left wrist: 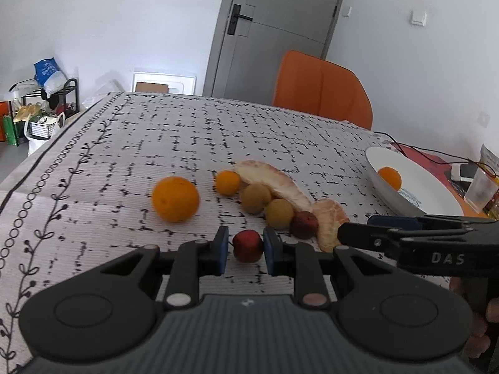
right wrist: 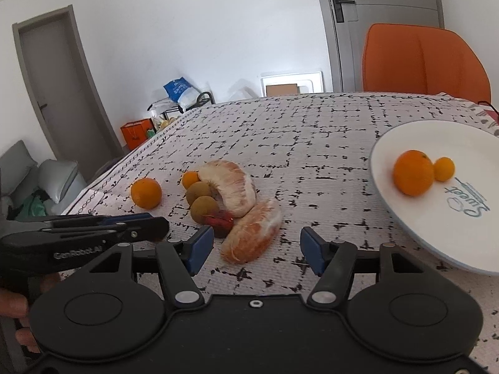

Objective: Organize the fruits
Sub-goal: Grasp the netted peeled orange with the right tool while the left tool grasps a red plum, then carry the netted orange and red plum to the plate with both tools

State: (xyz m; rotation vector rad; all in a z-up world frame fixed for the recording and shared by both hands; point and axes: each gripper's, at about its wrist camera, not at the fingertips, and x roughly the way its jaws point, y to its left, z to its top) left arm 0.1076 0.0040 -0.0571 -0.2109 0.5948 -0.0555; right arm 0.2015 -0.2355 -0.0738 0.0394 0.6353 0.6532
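Observation:
My left gripper (left wrist: 244,247) has its blue pads on either side of a small red fruit (left wrist: 248,245) on the tablecloth, with small gaps showing, so it is open around it. Beyond lie a second red fruit (left wrist: 304,224), two brown-green fruits (left wrist: 256,198), a large orange (left wrist: 175,198), a small orange (left wrist: 227,182) and two peeled pomelo segments (left wrist: 274,184). My right gripper (right wrist: 257,247) is open, just before the nearer pomelo segment (right wrist: 252,232). A white plate (right wrist: 467,218) at right holds a large orange (right wrist: 413,172) and a small orange (right wrist: 444,169).
An orange chair (left wrist: 322,88) stands behind the table's far edge. A clear cup (left wrist: 480,191), cables and packets lie right of the plate (left wrist: 436,193). The patterned cloth (left wrist: 187,131) covers the table; its left edge drops to the floor.

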